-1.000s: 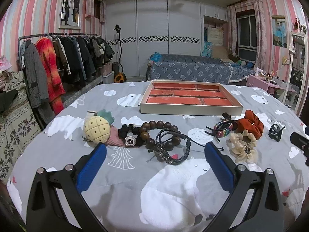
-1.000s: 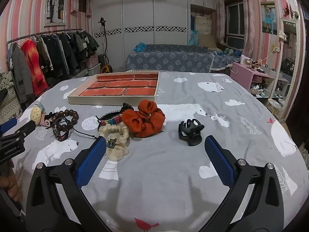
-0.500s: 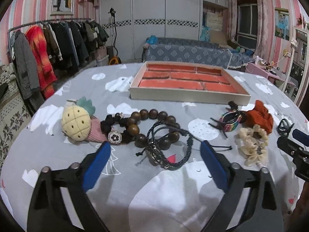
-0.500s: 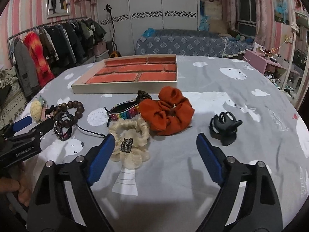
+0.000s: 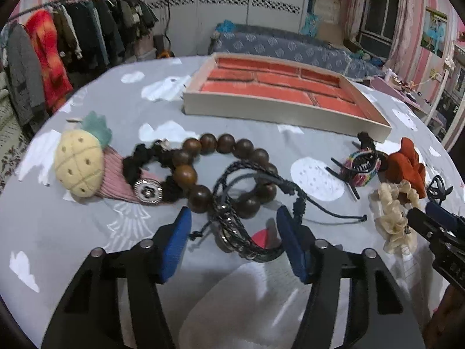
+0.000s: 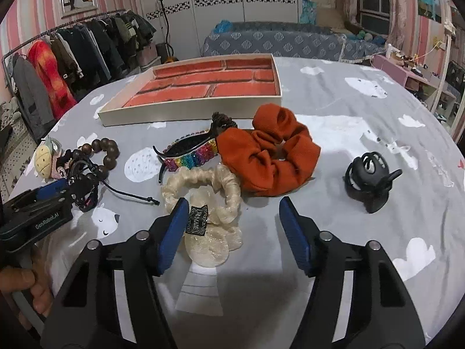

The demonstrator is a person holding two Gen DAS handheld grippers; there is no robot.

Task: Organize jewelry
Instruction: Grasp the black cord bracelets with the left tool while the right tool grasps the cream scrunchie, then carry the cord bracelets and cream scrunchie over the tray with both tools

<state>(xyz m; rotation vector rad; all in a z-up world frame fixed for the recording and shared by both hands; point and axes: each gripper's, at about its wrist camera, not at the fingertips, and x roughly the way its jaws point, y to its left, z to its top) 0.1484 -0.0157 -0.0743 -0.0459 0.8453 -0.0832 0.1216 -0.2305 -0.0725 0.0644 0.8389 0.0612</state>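
My left gripper [image 5: 234,213] is open with its jaws closing. The black braided cord bracelet [image 5: 235,229] lies between the blue pads, which stand clear of it. It overlaps a brown wooden bead bracelet [image 5: 203,157]. My right gripper [image 6: 234,203] is open too and also closing, astride the cream scrunchie [image 6: 209,200]. Its left pad is close to the scrunchie's label and its right pad is well off. An orange scrunchie [image 6: 270,157], a rainbow hair claw [image 6: 189,151] and a black claw clip [image 6: 369,180] lie around it. The compartment tray [image 6: 197,87] with its red lining sits behind.
A pineapple plush clip [image 5: 78,165] and a black scrunchie with a round brooch [image 5: 145,189] lie left of the beads. All rest on a grey bear-print cloth [image 5: 87,247]. The left gripper [image 6: 43,200] and a hand [image 6: 23,285] show at the right wrist view's left edge.
Both grippers have come forward and down toward the table and their jaws have narrowed. The left now frames the braided bracelet, the right the cream scrunchie.
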